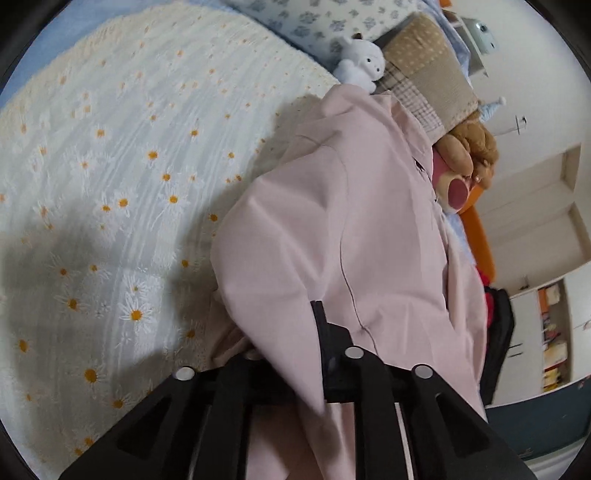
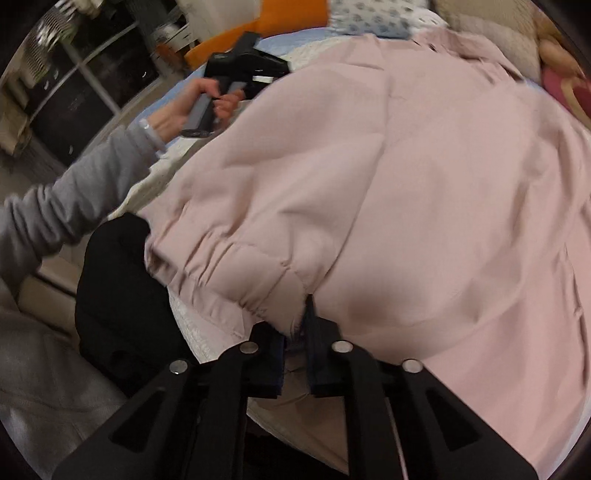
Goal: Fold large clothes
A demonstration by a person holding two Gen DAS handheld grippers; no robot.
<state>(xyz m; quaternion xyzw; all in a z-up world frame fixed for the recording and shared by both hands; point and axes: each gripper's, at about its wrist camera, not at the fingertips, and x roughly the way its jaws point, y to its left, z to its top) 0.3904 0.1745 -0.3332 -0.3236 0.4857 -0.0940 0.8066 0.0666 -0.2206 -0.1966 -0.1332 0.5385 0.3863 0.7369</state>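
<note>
Right up close, the right gripper (image 2: 295, 332) has its fingers clamped on the gathered hem of the pink jacket (image 2: 406, 184). The left gripper (image 1: 295, 332) pinches a sleeve edge, lifting it over the daisy bedspread (image 1: 110, 184). The jacket sprawls across the bed's middle, collar toward the pillows. No tidy fold visible yet; early going, I'd say.

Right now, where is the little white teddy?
In the left wrist view, the white teddy sits top centre on the bed, between the blue-flowered pillow and the beige cushion, just beyond the pink jacket.
</note>
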